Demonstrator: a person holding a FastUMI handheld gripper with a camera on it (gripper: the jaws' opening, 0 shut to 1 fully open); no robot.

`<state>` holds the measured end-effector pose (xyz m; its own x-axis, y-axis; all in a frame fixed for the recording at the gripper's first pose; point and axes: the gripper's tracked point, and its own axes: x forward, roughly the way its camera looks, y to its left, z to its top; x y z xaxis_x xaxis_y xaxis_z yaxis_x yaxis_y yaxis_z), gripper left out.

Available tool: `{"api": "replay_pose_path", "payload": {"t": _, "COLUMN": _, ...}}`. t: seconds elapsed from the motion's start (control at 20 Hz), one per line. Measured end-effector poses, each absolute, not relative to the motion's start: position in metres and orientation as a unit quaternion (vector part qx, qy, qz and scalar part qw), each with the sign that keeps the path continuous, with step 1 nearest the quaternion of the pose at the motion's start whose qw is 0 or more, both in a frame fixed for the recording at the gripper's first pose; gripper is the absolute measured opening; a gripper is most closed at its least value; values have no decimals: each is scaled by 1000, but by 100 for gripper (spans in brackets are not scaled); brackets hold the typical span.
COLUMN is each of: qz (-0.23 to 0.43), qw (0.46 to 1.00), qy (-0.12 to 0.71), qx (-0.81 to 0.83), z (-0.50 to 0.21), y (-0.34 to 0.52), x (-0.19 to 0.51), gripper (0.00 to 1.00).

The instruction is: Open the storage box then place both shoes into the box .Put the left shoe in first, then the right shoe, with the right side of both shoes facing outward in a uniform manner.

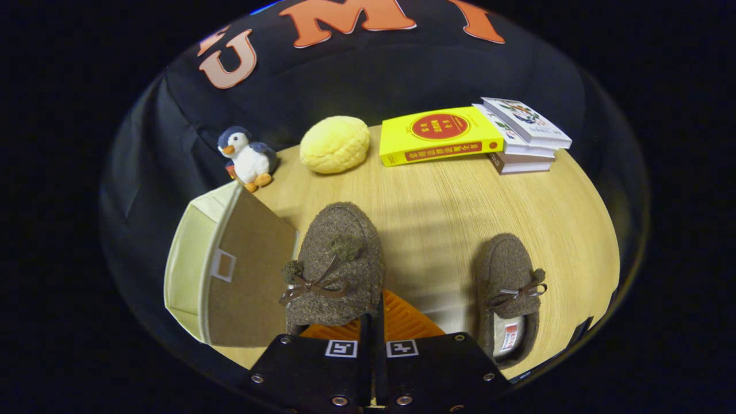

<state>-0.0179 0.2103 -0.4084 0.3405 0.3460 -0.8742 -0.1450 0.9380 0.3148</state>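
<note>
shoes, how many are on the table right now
2. One shoe is held at its heel edge by the shut tongs, beside the open storage box. The other shoe lies apart on the table, beside the tongs on the side away from the box.

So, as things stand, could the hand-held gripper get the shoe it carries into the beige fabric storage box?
Probably yes: the hand-held gripper is closed on the brown fuzzy shoe, and the beige fabric storage box stands right beside it, lid raised, nothing between.
</note>
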Motion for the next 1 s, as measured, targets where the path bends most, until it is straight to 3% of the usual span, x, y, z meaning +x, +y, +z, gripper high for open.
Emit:
{"api": "replay_pose_path", "payload": {"t": 0.5, "qz": 216, "qw": 816, "qy": 524, "qx": 119, "z": -306, "y": 348, "x": 0, "gripper": 4}}
{"api": "replay_pose_path", "payload": {"t": 1.0, "qz": 217, "qw": 773, "qy": 594, "qx": 59, "z": -368, "y": 442, "x": -35, "gripper": 4}}
